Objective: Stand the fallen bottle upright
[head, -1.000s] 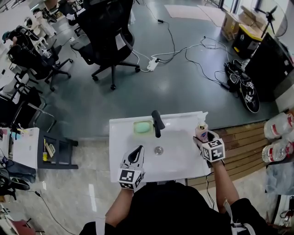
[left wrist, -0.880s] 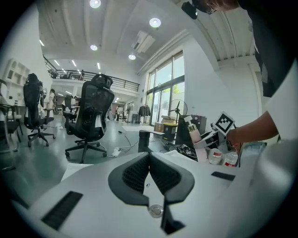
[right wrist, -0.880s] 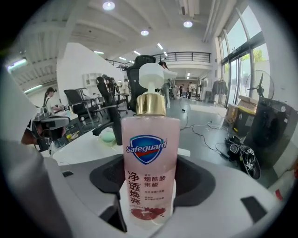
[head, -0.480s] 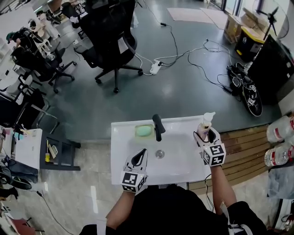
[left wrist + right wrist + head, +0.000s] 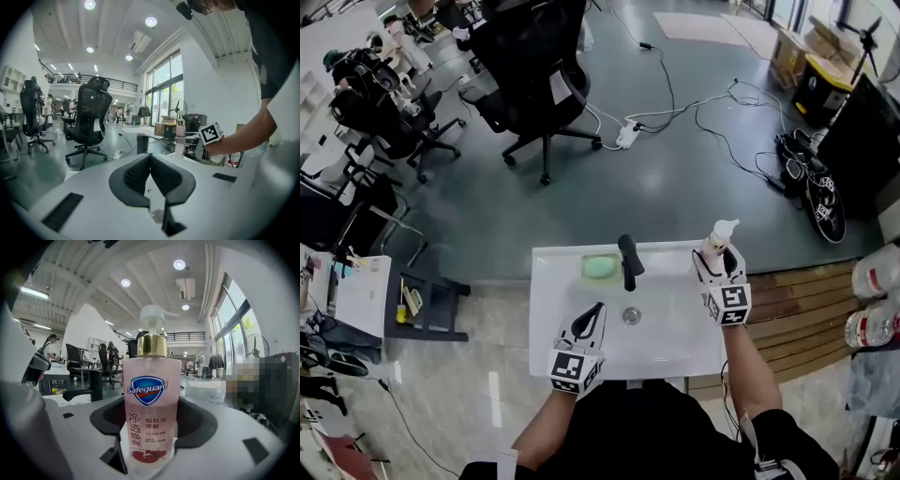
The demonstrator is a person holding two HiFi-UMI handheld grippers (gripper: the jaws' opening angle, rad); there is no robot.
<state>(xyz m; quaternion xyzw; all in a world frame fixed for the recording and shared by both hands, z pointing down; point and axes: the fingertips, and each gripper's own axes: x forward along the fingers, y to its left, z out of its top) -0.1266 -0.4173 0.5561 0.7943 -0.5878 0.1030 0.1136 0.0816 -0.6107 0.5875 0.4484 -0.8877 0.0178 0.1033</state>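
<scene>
Since one second ago, the right gripper (image 5: pixel 714 265) has carried the bottle (image 5: pixel 719 234) away from the person, along the right edge of the sink (image 5: pixel 551 319) toward its far right corner. The left gripper (image 5: pixel 591 319) has kept almost the same place.

On the grey floor (image 5: pixel 675 169) beyond the sink stands a black chair (image 5: pixel 525 66), and cables (image 5: pixel 712 103) lie across the floor to its right. The white sink is directly in front of the person, with a dark tap (image 5: pixel 628 262) at the middle of its far rim.

The left gripper hovers over the near left part of the basin and points toward the tap. Its jaws are pressed together and nothing is between them. The right gripper is at the far right of the sink, and its jaws pinch the lower body of the bottle from both sides.

The bottle is pink and see-through, with a gold collar and a white pump, and it stands upright in the jaws. Whether its base touches the sink I cannot tell.

A green soap (image 5: pixel 599 267) lies on the far rim, just left of the tap. The round drain (image 5: pixel 631 315) is in the middle of the basin, just beside the left gripper's tips.
</scene>
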